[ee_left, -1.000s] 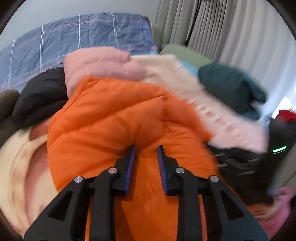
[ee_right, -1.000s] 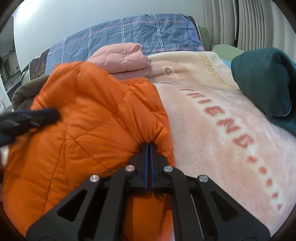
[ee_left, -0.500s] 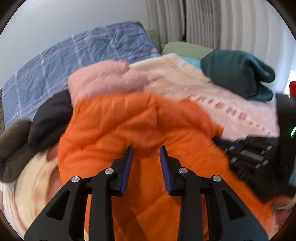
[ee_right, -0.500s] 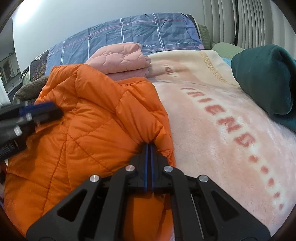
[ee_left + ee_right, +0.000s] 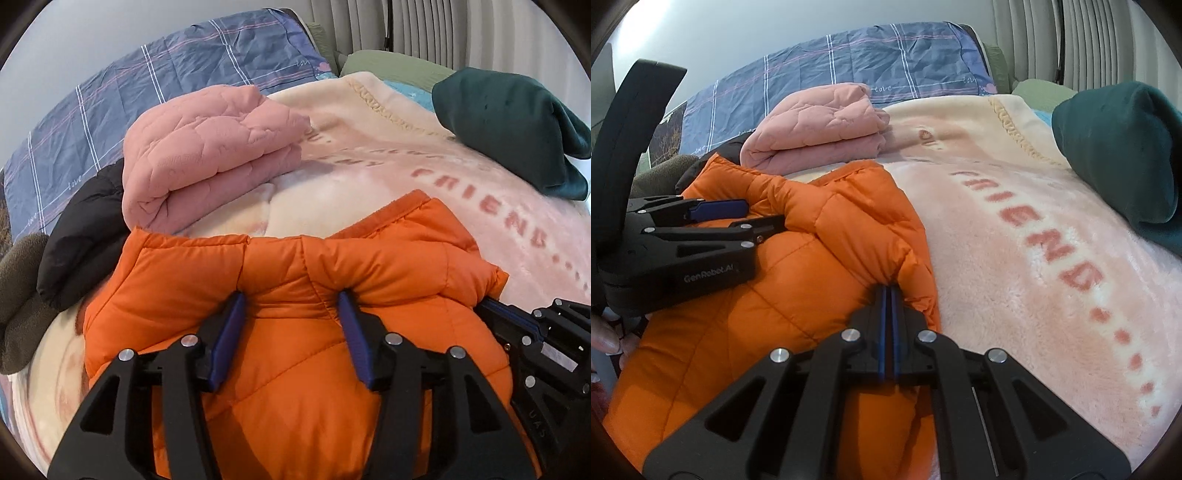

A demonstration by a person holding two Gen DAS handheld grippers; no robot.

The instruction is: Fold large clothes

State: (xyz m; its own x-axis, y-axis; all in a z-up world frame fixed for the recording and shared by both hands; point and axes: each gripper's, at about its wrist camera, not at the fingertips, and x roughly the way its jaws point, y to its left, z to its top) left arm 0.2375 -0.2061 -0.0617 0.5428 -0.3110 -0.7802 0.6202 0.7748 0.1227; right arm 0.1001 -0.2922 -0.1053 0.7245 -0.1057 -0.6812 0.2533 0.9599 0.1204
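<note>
An orange puffer jacket point(image 5: 388, 251) lies folded on a pink fleece blanket point(image 5: 369, 166), its collar edge towards the far side. My left gripper point(image 5: 290, 299) rests on top of the jacket; its jaws are opening, a puffy ridge of the jacket bulges between them, and the pads stand apart from it. In the right wrist view the left gripper point(image 5: 757, 216) comes in from the left over the jacket point(image 5: 831, 229). My right gripper point(image 5: 889, 290) is shut on the jacket's right edge, and its tip point(image 5: 495, 306) shows at the jacket's right corner.
A folded pink quilted garment point(image 5: 207, 147) lies just beyond the jacket. A dark green garment point(image 5: 509, 125) sits at the far right, with black point(image 5: 85, 229) and brown point(image 5: 18, 288) garments at the left. Blue plaid bedding point(image 5: 147, 81) and curtains stand behind.
The left gripper's jaws have spread wider and it has moved rightwards over the jacket. The jacket's raised part has come down flat. The right gripper has stayed shut and still.
</note>
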